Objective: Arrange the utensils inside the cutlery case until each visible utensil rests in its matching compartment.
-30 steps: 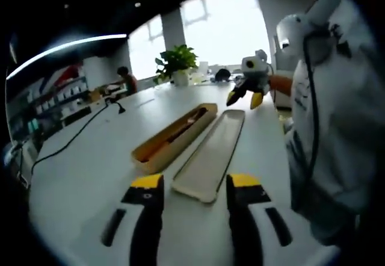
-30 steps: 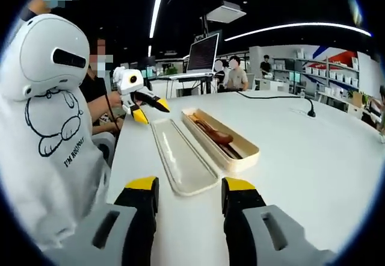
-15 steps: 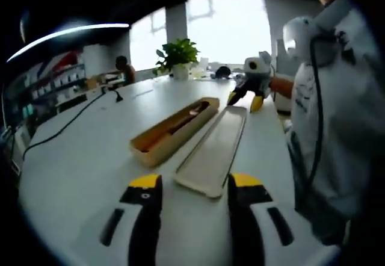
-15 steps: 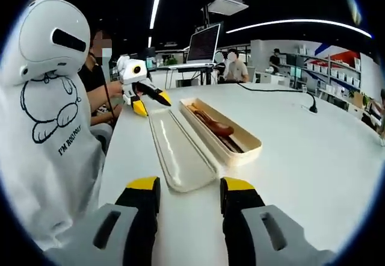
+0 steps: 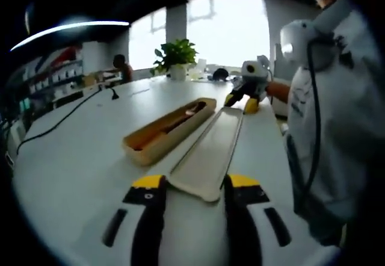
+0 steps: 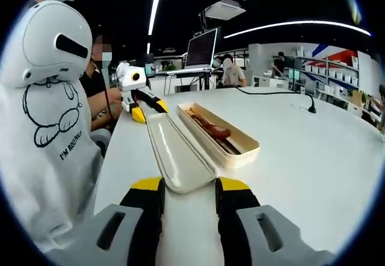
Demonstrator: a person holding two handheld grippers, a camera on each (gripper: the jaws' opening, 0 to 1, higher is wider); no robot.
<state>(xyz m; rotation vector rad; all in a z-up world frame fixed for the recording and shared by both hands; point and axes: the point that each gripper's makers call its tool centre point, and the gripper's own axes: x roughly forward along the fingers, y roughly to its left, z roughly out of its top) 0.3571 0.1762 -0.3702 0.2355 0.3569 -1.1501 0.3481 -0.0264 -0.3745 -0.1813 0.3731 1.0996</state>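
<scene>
Utensils (image 6: 212, 129) already lie inside the open cutlery case (image 5: 168, 130) on the worktop (image 6: 301, 157); its lid (image 5: 210, 151) lies just beside, ends between both spread claws; closing seemingly remains.

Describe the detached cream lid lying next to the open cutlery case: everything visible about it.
The long cream lid is a shallow, narrow tray with rounded corners and a low raised rim, apparently smooth plastic with a slight sheen. It lies flat on the white table, hollow side up and empty, parallel to the open tan cutlery case, close alongside it. In the right gripper view its near end sits between the open yellow-tipped jaws of the right gripper; contact cannot be told. The left gripper is at its far end.
</scene>
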